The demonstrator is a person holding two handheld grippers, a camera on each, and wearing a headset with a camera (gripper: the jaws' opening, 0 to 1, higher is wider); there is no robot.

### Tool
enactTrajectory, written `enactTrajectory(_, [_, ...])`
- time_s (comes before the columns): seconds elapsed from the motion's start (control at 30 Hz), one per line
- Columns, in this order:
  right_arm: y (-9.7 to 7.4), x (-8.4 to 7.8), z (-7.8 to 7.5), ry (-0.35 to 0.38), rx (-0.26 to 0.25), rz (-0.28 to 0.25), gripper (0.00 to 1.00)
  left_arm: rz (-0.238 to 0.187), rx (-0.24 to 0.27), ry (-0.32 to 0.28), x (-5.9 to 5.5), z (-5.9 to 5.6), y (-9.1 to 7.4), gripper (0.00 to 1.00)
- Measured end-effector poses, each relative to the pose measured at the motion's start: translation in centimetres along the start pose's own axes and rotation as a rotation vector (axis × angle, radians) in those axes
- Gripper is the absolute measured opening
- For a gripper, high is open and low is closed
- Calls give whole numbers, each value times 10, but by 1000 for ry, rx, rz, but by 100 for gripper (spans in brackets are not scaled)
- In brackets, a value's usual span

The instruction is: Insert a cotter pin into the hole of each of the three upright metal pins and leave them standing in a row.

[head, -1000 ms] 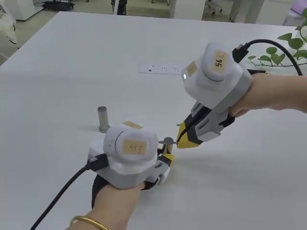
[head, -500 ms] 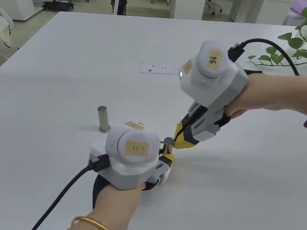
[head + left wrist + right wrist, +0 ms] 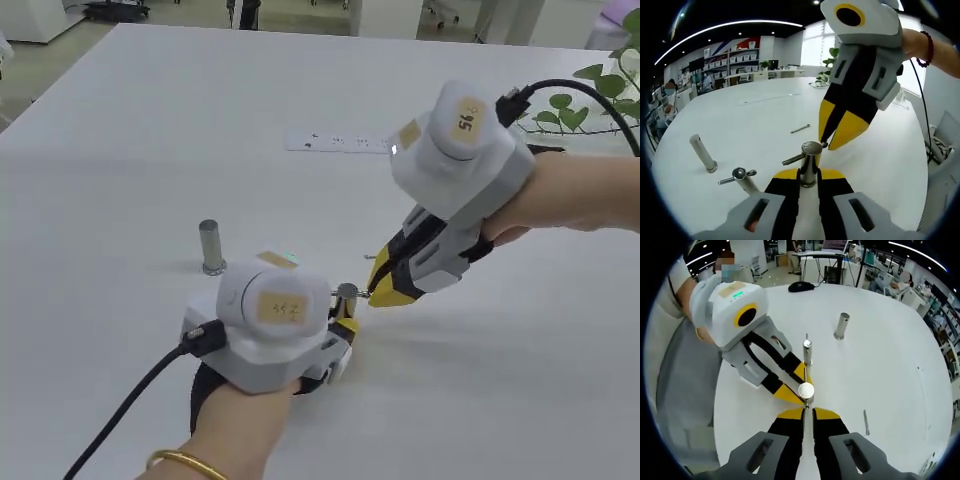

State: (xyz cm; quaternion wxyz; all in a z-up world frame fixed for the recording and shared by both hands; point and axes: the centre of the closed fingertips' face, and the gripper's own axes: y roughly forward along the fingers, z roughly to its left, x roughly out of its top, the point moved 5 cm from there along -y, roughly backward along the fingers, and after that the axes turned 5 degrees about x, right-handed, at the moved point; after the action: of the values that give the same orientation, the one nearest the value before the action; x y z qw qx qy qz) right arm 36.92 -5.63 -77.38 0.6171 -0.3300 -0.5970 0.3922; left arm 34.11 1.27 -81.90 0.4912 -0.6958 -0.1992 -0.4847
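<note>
Grips, with the left gripper (image 3: 808,176), the lower shaft of the held metal pin (image 3: 810,159). Presses the yellow jaw tips to both sides of it, parted by no more than the shaft's thickness. Holds that pin upright on the white table (image 3: 765,115), long axis vertical, flat round head on top.

Appears to pinch, with the right gripper (image 3: 826,144), the looped end of a cotter pin (image 3: 792,160). Shows the jaws, in the right gripper view, drawn together to a thin slit with the tips right against the held metal pin, just under its head. Carries the cotter pin crosswise through the hole below that head, long axis roughly level with the table. Leaves the straight end poking out on the side of the held metal pin away from the right gripper's tips.

Shows, just beside the held metal pin, a second metal pin (image 3: 744,179), also standing on the table. Has its own cotter pin (image 3: 726,180) crosswise through the hole near the top. Shows, past that one and well apart from the held metal pin, a bare metal pin (image 3: 702,152), upright with no cotter pin through it. Shows too a loose cotter pin (image 3: 800,129) lying flat on the table, apart from the held metal pin, on the far side from the left gripper.
</note>
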Motion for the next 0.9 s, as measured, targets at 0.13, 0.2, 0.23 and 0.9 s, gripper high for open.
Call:
enactTrajectory(0.13, [1,2,2,4,6,-8,3,1,-2,1,0,0,0,11])
enactTrajectory(0.2, [3,3,1,-1,2,-3,3,1,-1,1,0,0,0,11])
enactTrajectory(0.23, [4,3,0,6,2,-1,3,2,-1,-1,0,1,0,11])
enactTrajectory(0.9, [5,4,1,79,-31,-45,13,9,23,27,0,2,0,16])
